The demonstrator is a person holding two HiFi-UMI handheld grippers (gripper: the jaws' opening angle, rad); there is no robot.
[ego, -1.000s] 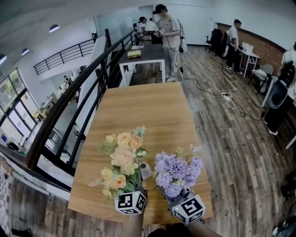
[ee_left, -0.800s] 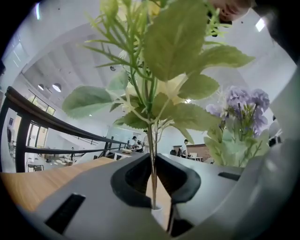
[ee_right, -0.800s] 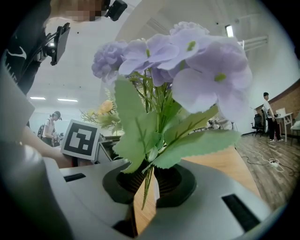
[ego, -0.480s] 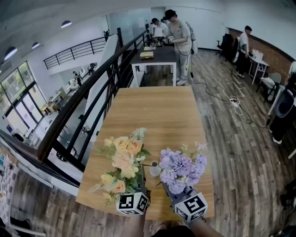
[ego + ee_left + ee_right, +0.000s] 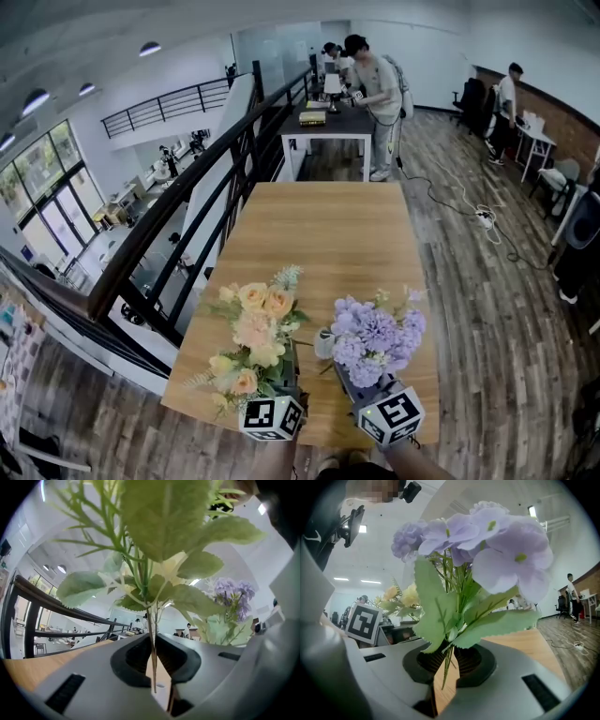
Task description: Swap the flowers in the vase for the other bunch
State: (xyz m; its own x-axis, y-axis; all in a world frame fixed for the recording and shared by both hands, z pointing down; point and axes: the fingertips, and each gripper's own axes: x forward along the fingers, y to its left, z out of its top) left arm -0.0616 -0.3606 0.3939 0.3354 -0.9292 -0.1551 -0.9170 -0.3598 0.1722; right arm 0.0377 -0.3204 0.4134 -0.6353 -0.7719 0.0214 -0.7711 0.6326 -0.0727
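A yellow and peach bunch (image 5: 251,330) is held up over the near end of the wooden table (image 5: 319,225). My left gripper (image 5: 153,657) is shut on its thin green stems (image 5: 152,667). Right of it is a purple bunch (image 5: 373,337), whose stems (image 5: 448,663) are pinched by my shut right gripper (image 5: 450,660). A small pale vase (image 5: 324,343) stands on the table between the two bunches, with no flowers showing in it. In the head view, only the marker cubes of the left gripper (image 5: 272,417) and the right gripper (image 5: 389,415) show below the blooms.
A black railing (image 5: 187,216) runs along the table's left side over a drop to a lower floor. Beyond the far end stands a dark desk (image 5: 336,122) with people at it. A cable (image 5: 469,211) lies on the wooden floor to the right.
Both grippers have risen a little with their bunches, and the head view has tilted so the table sits lower in the picture. Neither grip has changed.
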